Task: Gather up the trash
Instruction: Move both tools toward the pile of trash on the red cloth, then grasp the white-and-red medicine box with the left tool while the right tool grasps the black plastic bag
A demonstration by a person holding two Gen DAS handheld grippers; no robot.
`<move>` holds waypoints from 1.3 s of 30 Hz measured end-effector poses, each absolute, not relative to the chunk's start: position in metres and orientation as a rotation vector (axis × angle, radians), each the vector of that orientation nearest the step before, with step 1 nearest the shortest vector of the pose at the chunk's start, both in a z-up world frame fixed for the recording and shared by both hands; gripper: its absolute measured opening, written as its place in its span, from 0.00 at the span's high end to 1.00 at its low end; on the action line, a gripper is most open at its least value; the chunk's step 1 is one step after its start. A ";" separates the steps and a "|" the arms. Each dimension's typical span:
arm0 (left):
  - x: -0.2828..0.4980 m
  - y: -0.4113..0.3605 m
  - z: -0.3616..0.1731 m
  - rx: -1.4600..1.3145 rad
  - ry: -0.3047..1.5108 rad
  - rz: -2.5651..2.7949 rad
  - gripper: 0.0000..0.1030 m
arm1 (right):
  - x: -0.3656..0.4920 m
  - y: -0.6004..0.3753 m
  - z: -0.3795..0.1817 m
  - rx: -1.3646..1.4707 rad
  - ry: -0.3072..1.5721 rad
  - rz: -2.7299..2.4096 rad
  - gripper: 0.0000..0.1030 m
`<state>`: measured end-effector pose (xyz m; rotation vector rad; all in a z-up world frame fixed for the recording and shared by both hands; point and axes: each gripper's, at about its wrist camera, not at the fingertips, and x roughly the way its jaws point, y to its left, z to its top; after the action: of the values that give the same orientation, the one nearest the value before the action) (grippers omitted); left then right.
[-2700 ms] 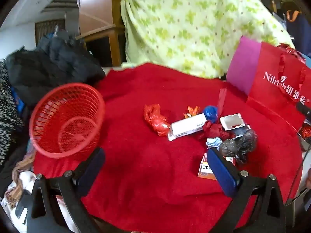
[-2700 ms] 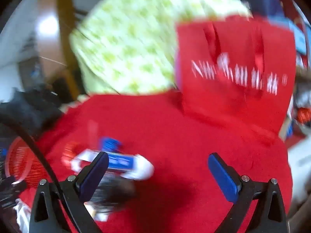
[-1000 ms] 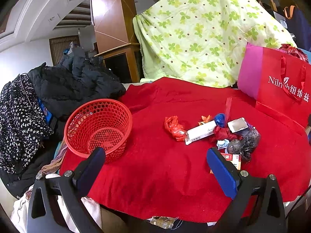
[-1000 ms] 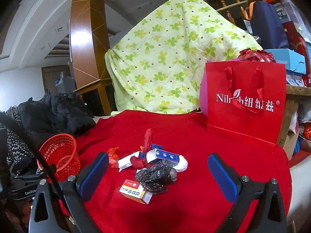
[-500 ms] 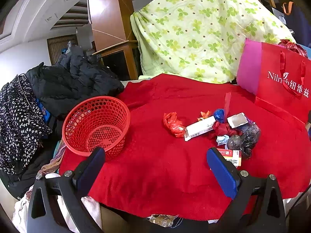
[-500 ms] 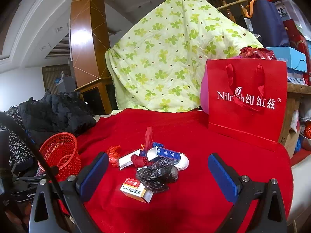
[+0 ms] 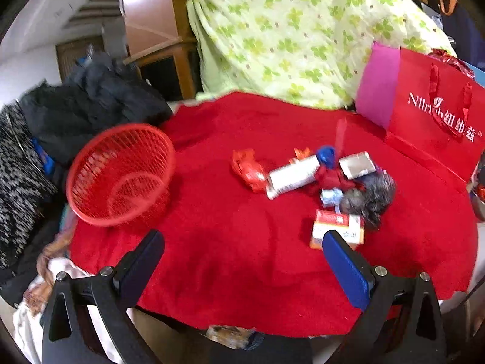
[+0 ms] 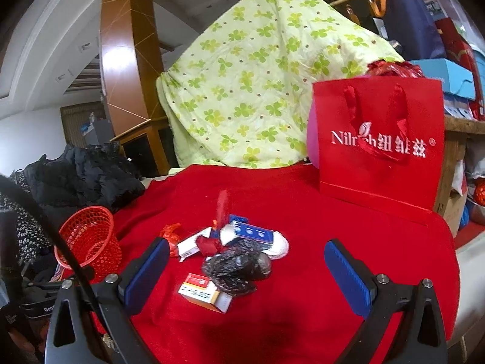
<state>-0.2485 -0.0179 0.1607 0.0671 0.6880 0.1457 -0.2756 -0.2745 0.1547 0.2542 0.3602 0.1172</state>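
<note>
**Trash heaped mid-cloth, basket at the left edge**

Bare red tablecloth (image 7: pixel 230 261) is seen in front of the trash pile (image 7: pixel 321 182), which lies at mid-cloth. The round red mesh basket (image 7: pixel 121 173), left of the pile at the cloth's edge, appears empty. The red paper gift bag (image 8: pixel 379 139) stands behind the pile, its contents hidden. The left gripper (image 7: pixel 242 257) and right gripper (image 8: pixel 247 267) are held wide, empty. Wrappers within the pile are hard to tell apart.

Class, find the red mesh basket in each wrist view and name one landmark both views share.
Left wrist view: red mesh basket sits left of centre, on the red cloth's left edge.
Right wrist view: the basket is at lower left, partly behind a black cable.
Shared landmark: the red gift bag.
</note>
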 end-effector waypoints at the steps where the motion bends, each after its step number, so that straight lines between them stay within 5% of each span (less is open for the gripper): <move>1: -0.245 -0.019 0.155 0.060 0.710 0.142 0.00 | -0.274 -0.280 0.152 0.264 0.369 0.107 0.00; 18: -0.157 -0.078 0.071 0.042 0.960 -0.106 0.00 | -0.238 -0.333 0.097 0.410 0.531 0.074 0.00; 39: -0.117 -0.102 0.038 -0.065 1.041 -0.251 0.00 | -0.220 -0.329 0.072 0.412 0.606 0.075 0.00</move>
<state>-0.1175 -0.1021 0.0377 -0.0653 1.0407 -0.2514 -0.2200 -0.3288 0.0720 0.4119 0.6058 0.0753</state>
